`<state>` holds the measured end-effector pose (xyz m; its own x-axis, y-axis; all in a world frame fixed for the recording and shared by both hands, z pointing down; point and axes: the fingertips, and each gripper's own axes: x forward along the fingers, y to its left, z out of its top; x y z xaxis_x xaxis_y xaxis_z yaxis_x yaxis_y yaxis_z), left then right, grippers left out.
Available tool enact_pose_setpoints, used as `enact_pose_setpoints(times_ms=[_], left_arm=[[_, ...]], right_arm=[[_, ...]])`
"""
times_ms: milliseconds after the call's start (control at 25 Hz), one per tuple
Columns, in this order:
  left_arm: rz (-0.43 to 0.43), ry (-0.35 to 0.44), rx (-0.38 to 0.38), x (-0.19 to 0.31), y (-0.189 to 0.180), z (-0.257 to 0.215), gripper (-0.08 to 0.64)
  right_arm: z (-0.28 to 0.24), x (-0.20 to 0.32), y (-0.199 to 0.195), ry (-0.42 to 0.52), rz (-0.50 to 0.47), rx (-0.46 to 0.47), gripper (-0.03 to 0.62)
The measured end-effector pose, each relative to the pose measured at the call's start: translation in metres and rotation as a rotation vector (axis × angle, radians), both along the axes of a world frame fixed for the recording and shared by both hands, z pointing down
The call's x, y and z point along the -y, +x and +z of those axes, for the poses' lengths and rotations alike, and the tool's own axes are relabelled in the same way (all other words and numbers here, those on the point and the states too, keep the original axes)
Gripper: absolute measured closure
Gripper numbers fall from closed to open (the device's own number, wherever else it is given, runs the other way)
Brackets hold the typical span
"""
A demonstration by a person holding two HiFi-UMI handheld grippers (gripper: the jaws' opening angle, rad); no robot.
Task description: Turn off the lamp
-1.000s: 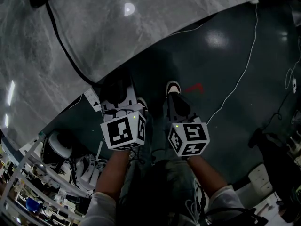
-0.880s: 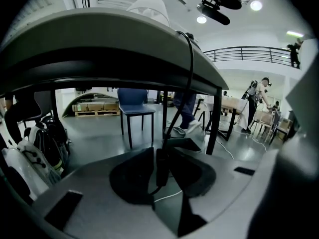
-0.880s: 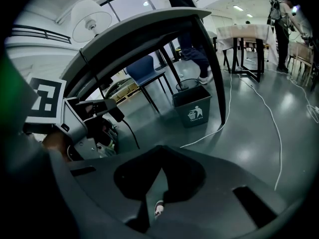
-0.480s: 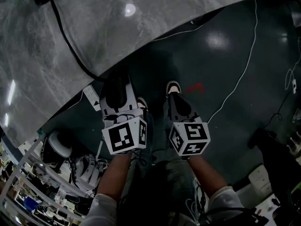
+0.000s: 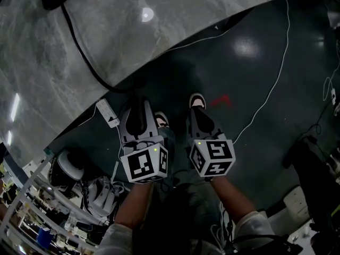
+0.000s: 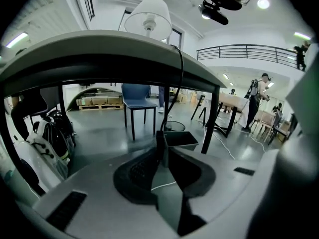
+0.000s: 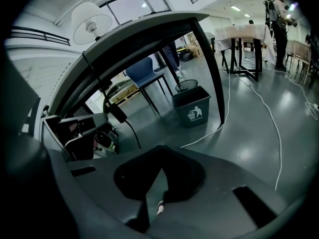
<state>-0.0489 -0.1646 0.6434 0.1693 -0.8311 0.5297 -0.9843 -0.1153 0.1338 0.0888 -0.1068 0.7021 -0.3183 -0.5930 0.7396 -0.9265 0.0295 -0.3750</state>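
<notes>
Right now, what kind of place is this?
Probably an open workshop or lab hall: glossy dark grey floor, cloth-covered work table, black-railed upper mezzanine walkway.

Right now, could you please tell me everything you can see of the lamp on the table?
The lamp stands upright on the grey table, seen from below the tabletop's edge, so its base is hidden. Its white shade, which looks like cloth or paper, widens downward, with a pale fitting at its centre. Whether it is lit cannot be told. A black cord hangs over the table's edge just beside it; its link to the lamp is not visible. Nothing else is seen touching it.
</notes>
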Motion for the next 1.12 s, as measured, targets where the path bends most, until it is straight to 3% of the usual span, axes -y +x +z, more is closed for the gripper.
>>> enact_pose_setpoints(times_ms=[480, 760, 1120], left_arm=[[0.054, -0.091, -0.006, -0.017, 0.013, 0.024, 0.545], [0.040, -0.136, 0.004, -0.019, 0.004, 0.033, 0.552], [0.060, -0.130, -0.015, -0.023, 0.003, 0.008, 0.552]], right_arm=[[0.009, -0.005, -0.002, -0.009, -0.022, -0.014, 0.594], [0.007, -0.001, -0.004, -0.010, -0.038, -0.019, 0.592], [-0.020, 0.005, -0.015, 0.014, -0.056, -0.016, 0.592]])
